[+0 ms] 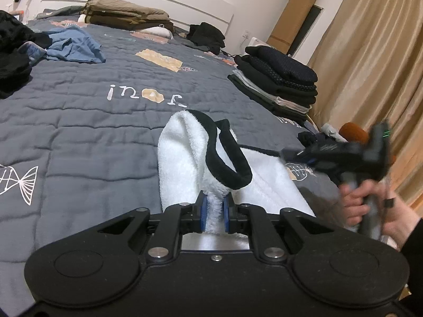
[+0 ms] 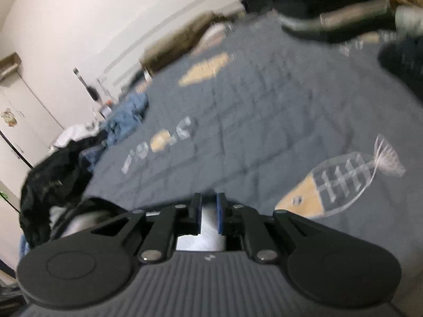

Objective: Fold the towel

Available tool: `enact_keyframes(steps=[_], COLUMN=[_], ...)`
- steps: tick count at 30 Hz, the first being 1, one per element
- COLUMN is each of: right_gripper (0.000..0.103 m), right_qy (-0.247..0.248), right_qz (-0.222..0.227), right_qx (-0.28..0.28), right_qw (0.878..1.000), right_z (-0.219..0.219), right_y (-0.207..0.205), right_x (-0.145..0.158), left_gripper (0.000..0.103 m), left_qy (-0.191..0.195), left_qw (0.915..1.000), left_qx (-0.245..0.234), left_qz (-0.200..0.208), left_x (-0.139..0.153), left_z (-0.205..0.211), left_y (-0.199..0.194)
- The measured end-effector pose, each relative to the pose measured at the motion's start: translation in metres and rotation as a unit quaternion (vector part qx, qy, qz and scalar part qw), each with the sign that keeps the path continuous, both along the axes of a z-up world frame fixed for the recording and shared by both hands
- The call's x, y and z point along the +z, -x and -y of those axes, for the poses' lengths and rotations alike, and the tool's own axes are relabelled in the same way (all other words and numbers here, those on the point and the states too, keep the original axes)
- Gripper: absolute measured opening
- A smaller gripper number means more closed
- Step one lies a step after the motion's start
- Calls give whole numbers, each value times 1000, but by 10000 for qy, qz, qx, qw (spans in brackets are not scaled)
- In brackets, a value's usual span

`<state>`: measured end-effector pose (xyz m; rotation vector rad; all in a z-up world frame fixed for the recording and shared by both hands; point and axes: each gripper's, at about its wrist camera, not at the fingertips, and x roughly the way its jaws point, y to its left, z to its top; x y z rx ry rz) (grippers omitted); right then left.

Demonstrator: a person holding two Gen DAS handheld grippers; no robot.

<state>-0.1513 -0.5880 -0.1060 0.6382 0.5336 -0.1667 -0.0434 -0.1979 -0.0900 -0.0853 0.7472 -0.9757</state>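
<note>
Left claw (image 1: 214, 212) clenched on white, black-trimmed towel (image 1: 185, 158), which drapes forward onto grey bed quilt (image 1: 79, 132) near its right edge; right claw (image 2: 207, 212) pinching white cloth too; quilt lettering illegible.

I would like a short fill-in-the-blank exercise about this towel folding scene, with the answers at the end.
1. The left gripper is shut on the white towel, whose edge trim is ____ in colour.
2. The towel rests on a quilted ____ bedspread.
3. Right of the towel, by the curtain, stands a stack of ____ clothes.
4. The printed shape on the bedspread near the right gripper is a ____ skeleton.

Answers: black; grey; folded; fish
</note>
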Motion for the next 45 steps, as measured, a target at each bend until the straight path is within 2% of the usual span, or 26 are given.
enact_keyframes(steps=[5, 7, 8, 10, 15, 20, 25, 29, 32, 33, 34, 36, 38, 43, 45], right_gripper=[20, 32, 35, 36, 37, 37, 37, 43, 43, 38, 26, 8, 8, 7, 7], right_qy=[183, 239, 208, 151, 70, -39, -97, -144, 2, 52, 69, -91, -221, -201, -53], right_qz=[394, 488, 527, 579, 266, 28, 2, -20, 50, 65, 70, 31, 104, 363, 413], right_qx=[695, 1173, 1462, 1989, 2435, 2552, 2630, 2692, 2683, 2623, 2548, 2307, 2031, 1384, 1117], right_qw=[9966, 9916, 9876, 9782, 9695, 9669, 9648, 9630, 9633, 9650, 9669, 9730, 9789, 9895, 9929], right_z=[-29, -50, -63, -86, -119, -125, -136, -144, -151, -151, -150, -141, -128, -95, -80], right_y=[13, 13, 10, 5, -13, -20, -25, -29, -27, -26, -26, -26, -24, -14, -9], right_x=[41, 52, 55, 60, 50, 35, 34, 32, 32, 32, 31, 28, 29, 44, 52], left_gripper=[12, 12, 12, 12, 12, 12, 12, 12, 13, 15, 17, 23, 38, 51, 52], left_qy=[-23, -61, -73, -91, -200, -191, -209, -237, -248, -252, -244, -217, -176, 59, 78], left_qw=[10000, 9998, 9997, 9996, 9983, 9981, 9976, 9971, 9970, 9971, 9972, 9970, 9967, 9974, 9976], left_qx=[-12, -34, -45, -45, -76, -85, -86, -90, -82, -73, -72, -79, -75, -35, -58], left_qz=[95, 187, 215, 274, 544, 578, 648, 717, 722, 709, 704, 735, 783, 721, 688], left_x=[0, 0, 0, 0, 2, 1, 1, 1, 2, 2, 3, 5, 8, 16, 18], left_z=[6, 8, 9, 9, 14, 14, 15, 15, 15, 15, 15, 14, 12, 7, 6], left_y=[6, 10, 12, 14, 21, 20, 21, 23, 24, 24, 24, 24, 24, 21, 21])
